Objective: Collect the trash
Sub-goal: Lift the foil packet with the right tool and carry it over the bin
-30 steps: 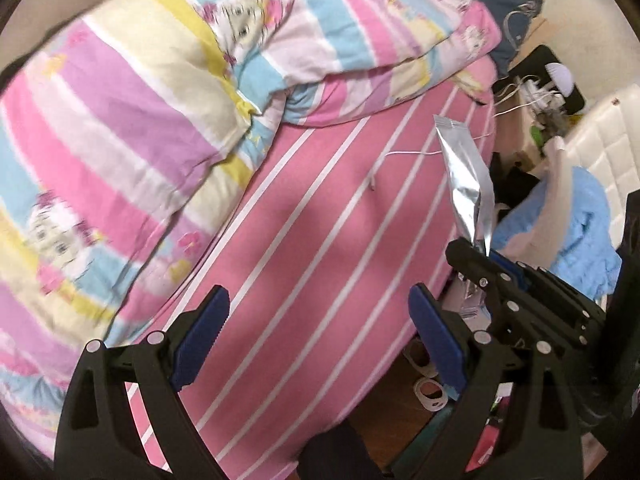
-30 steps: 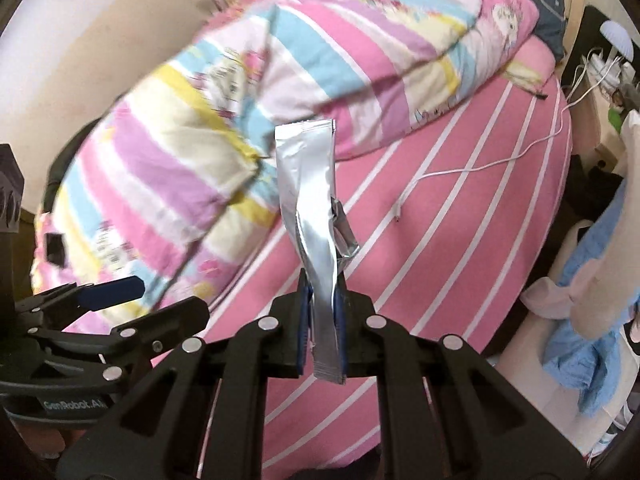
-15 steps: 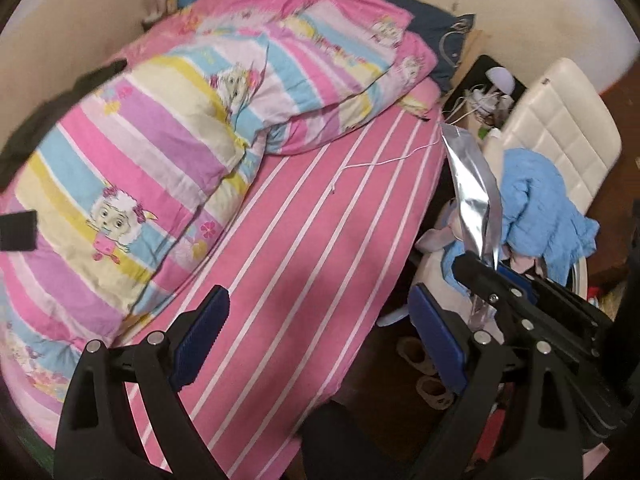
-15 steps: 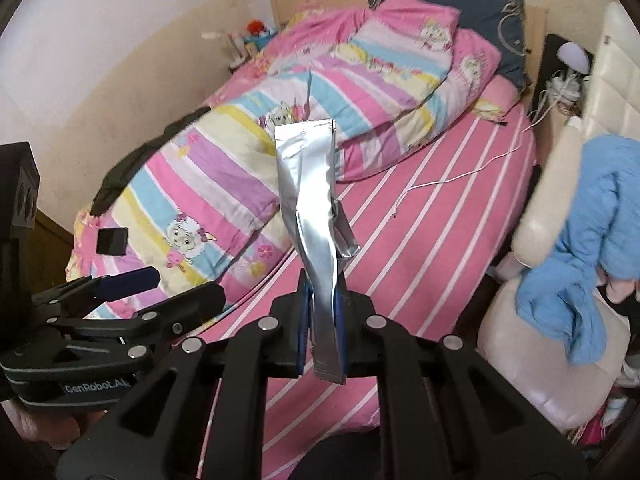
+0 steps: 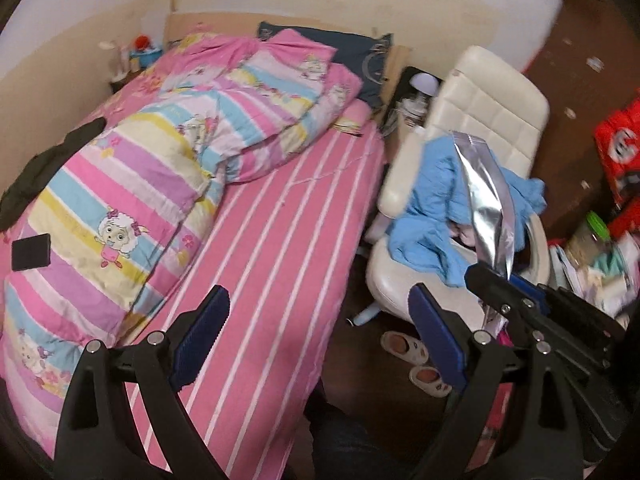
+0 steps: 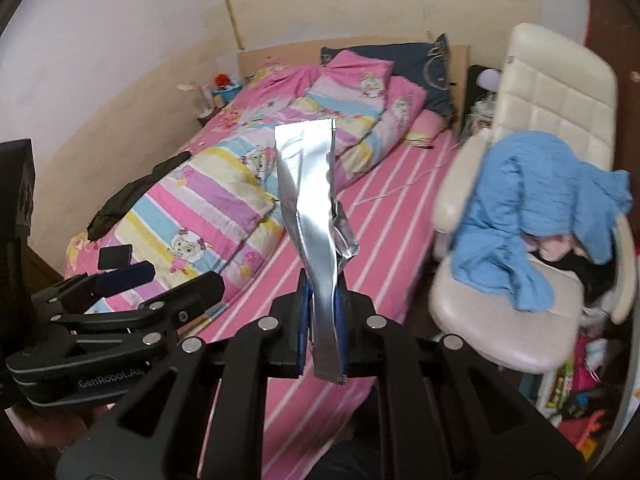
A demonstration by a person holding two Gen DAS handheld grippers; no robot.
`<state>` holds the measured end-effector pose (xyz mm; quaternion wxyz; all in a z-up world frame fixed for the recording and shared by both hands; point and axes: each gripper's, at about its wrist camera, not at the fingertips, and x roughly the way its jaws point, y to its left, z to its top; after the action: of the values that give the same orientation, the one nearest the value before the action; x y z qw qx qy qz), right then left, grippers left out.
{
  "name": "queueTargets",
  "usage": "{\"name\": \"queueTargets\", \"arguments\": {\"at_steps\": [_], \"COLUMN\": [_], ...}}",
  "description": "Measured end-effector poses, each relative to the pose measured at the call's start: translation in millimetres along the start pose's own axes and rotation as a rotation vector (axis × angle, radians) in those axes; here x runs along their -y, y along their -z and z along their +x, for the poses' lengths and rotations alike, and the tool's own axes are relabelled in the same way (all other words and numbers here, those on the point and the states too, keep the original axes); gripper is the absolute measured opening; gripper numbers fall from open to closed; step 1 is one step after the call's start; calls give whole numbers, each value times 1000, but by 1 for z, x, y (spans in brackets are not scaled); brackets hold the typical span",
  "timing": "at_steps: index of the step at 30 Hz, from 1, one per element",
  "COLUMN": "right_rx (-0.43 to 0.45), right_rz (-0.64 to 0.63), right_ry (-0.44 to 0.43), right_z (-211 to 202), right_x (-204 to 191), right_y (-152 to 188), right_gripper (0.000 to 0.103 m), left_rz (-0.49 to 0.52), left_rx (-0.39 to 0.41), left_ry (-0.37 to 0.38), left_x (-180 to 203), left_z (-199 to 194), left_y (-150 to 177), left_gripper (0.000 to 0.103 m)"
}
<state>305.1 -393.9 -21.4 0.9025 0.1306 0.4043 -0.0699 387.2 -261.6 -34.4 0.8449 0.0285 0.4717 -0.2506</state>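
Upright, crinkled silver foil pouch [image 6: 310, 216] between right tongs [image 6: 323, 320].

Both wrist views look down from above the foot end toward the headboard, sharing the pink white-striped bed [image 5: 276, 240] [image 6: 384, 216] and cream quilted chair [image 5: 492, 108] [image 6: 556, 92].

I see a bed [image 5: 276, 248] on the left with a striped quilt [image 5: 160, 184], a white chair [image 6: 532, 160] right carrying blue cloth [image 6: 532, 208], slippers [image 5: 416, 360] near.

silver wrapper [image 6: 310, 216]; pink white-striped sheet [image 5: 276, 248]; pastel-striped quilt [image 5: 132, 184]; cream chair [image 6: 556, 92] at 2 o'clock, blue cloth [image 6: 532, 208].
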Motion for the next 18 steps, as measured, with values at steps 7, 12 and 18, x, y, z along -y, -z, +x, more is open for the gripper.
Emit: {"name": "queueTargets", "arguments": {"at_steps": [7, 12, 18], "right_rx": [47, 57, 59], "right_rz": [72, 132, 241], "right_ry": [86, 159, 263], "right_z": [-64, -103, -150], "right_x": [13, 28, 59], "right_y": [50, 90, 139], "right_gripper": [12, 12, 12], "left_rz": [118, 200, 296], "left_rx": [32, 32, -3], "left_ry": [54, 100, 190], "left_x": [43, 76, 122], "left_z": [-37, -52, -61], "left_y": [39, 70, 105], "left_gripper": [88, 88, 88]}}
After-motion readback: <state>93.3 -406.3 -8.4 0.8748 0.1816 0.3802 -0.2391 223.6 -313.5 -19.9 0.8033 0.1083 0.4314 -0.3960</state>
